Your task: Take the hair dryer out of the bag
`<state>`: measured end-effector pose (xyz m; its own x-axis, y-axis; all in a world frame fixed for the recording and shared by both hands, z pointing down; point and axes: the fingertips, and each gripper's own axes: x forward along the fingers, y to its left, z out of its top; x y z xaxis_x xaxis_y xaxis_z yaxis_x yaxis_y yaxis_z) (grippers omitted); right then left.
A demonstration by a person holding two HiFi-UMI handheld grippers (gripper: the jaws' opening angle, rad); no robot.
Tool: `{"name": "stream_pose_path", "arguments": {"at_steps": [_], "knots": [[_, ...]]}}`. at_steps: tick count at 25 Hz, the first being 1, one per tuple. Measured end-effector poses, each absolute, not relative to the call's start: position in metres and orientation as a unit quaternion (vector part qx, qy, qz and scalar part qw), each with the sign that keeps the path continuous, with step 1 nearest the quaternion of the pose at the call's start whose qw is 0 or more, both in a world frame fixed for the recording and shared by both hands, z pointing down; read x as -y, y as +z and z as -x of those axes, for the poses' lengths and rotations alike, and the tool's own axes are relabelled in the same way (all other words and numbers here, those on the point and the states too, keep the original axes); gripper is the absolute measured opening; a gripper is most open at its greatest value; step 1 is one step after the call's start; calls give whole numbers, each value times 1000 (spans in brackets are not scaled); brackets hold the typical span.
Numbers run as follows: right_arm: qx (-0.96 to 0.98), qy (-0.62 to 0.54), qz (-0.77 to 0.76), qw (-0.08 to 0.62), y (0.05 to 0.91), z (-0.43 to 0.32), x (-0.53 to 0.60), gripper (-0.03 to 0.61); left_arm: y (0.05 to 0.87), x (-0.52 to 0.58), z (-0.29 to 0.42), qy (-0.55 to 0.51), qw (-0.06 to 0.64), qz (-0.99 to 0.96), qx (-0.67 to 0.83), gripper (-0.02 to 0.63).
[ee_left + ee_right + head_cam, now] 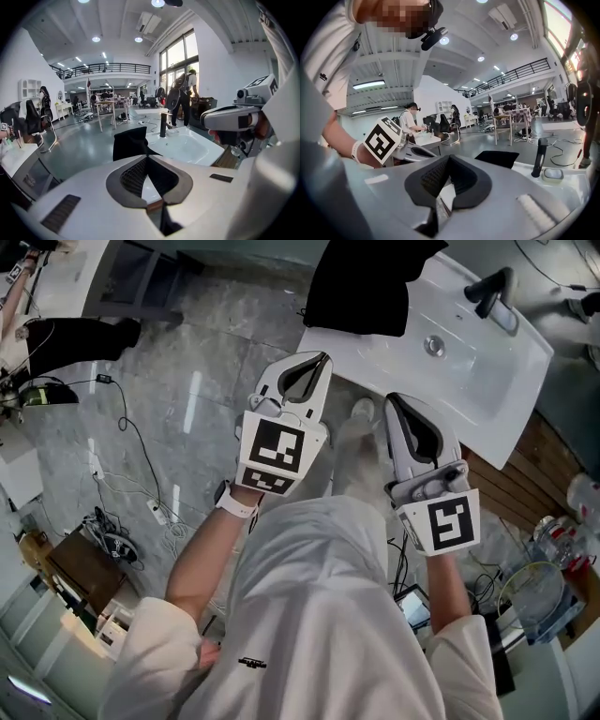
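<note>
I am looking down over a grey stone floor [178, 371] and, beyond it, the white washbasin [487, 390], the largest thing in front of me. The black bag [366, 282] is lying draped over the basin's left end, with part of it hanging past the edge. I am judging that the hair dryer is inside it, since no view is showing the dryer itself. I am holding the left gripper [315, 359] and the right gripper [397, 401] side by side short of the basin, well apart from the bag. Each has its jaws pressed together with nothing between them. Going in like this, I am risking a shove rather than a grasp. Closed tips would only push the limp cloth, and an overhanging bag could slide off the edge and drop to the floor with the dryer in it. Pulling with one gripper while nothing is pinning the bag could drag the whole thing along, or swing it toward the black faucet [494, 289]. The bag's top is running out of the head view, and I am not making out its mouth, any fastening or a cord in any view.
</note>
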<state>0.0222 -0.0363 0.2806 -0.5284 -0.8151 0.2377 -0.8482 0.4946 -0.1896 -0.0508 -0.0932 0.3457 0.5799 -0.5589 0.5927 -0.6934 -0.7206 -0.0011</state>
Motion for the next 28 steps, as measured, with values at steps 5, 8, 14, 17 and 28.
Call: {"name": "stream_pose_path", "arguments": {"at_steps": [5,8,14,17,28], "knots": [[862,146,-484,50,297,-21,52,11,369,105,48,316,103,-883,332,49],[857,153,-490,45,308,-20,60,11,383,112,48,339,84,-882,317,107],[844,172,-507,41,343,-27,77,11,420,135,44,382,27,-874,299,159],[840,191,-507,42,363,-29,83,98,438,145,42,398,19,-868,297,187],[835,197,-510,62,400,-37,100,195,489,169,30,466,-85,-842,259,210]]}}
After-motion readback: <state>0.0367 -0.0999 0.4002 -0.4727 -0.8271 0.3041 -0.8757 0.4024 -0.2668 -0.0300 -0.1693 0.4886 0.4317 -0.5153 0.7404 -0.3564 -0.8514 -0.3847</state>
